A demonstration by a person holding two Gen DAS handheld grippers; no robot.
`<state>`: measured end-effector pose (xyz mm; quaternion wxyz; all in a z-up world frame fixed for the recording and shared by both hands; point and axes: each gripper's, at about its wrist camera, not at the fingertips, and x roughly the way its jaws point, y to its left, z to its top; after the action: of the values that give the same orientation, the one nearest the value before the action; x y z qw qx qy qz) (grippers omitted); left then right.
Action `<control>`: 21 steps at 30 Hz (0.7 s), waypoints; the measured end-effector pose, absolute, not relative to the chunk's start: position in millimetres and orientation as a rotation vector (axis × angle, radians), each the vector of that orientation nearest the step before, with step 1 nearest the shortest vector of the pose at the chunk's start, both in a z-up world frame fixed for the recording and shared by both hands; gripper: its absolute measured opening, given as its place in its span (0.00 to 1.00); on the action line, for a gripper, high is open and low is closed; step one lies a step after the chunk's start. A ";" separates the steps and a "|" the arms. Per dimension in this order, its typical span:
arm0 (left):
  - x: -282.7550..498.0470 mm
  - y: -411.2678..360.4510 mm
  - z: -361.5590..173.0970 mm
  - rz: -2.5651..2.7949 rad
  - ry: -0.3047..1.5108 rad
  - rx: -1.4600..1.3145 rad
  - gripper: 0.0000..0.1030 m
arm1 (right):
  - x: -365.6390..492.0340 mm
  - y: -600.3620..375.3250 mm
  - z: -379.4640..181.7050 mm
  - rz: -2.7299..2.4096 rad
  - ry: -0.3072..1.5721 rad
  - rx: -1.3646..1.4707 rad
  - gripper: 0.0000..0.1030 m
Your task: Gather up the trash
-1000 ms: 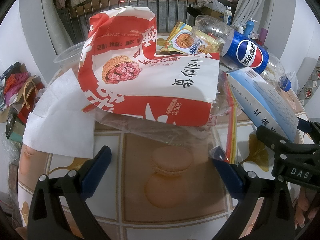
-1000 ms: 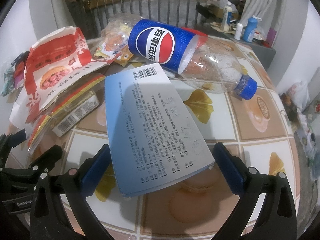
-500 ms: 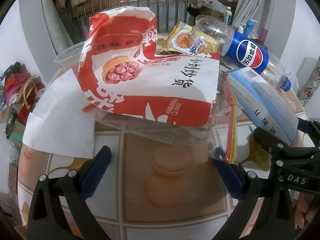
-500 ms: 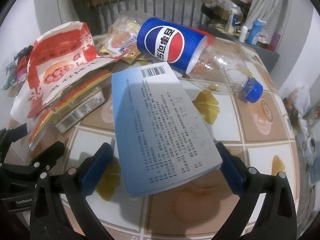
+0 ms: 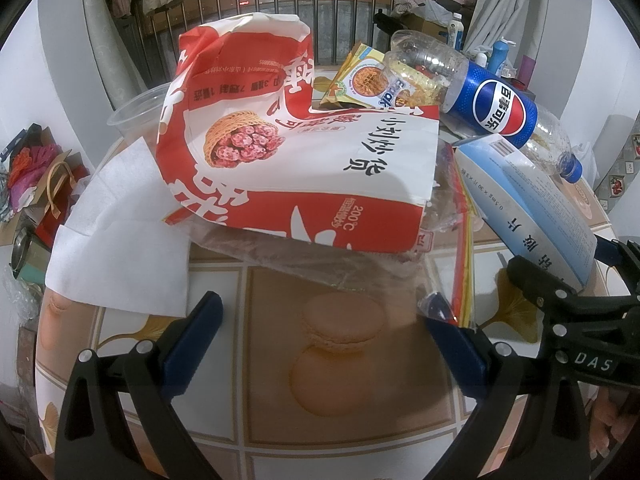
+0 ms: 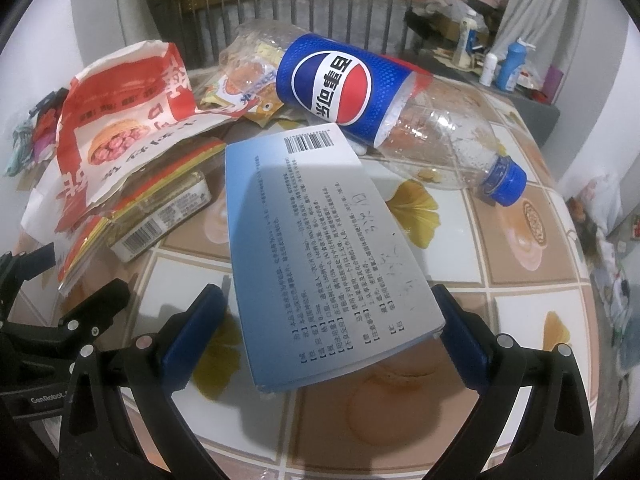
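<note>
Trash lies piled on a tiled table point(image 5: 340, 408). In the left wrist view a red-and-white paper food bag point(image 5: 304, 152) fills the middle, resting on a white napkin point(image 5: 120, 240) and a clear plastic bag point(image 5: 448, 280). My left gripper point(image 5: 326, 336) is open just short of them, holding nothing. In the right wrist view a flat pale-blue box point(image 6: 320, 248) lies with its near end between the fingers of my open right gripper point(image 6: 326, 320); its right corner touches the right finger. An empty Pepsi bottle point(image 6: 340, 84) lies behind the box.
A clear plastic cup point(image 5: 136, 112) and a yellow snack wrapper point(image 5: 368, 80) sit behind the paper bag. A small barcoded white box point(image 6: 160, 220) lies left of the blue box. The table edge point(image 6: 576, 240) curves at the right. A metal railing point(image 6: 320, 0) stands behind.
My right gripper has moved forward, so the blue box's near end now lies between its fingers. The left gripper has barely moved.
</note>
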<state>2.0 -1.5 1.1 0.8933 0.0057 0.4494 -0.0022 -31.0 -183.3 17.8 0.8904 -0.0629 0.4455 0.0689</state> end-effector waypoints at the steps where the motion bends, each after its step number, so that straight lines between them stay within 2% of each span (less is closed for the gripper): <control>1: 1.9 -1.5 1.1 -0.005 0.932 0.012 0.96 | -31.6 -182.5 18.0 0.142 0.924 -0.132 0.93; 7: 2.0 -1.5 1.1 -0.005 0.932 0.012 0.96 | -30.9 -186.9 18.1 0.148 0.920 -0.129 0.89; 21: 1.9 -1.5 1.1 -0.005 0.932 0.012 0.96 | -29.9 -189.1 18.9 0.148 0.919 -0.125 0.88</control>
<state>1.9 -1.5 1.1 0.8933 0.0058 0.4494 -0.0022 -29.9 -189.1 18.8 0.8918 -0.0602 0.4427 0.0711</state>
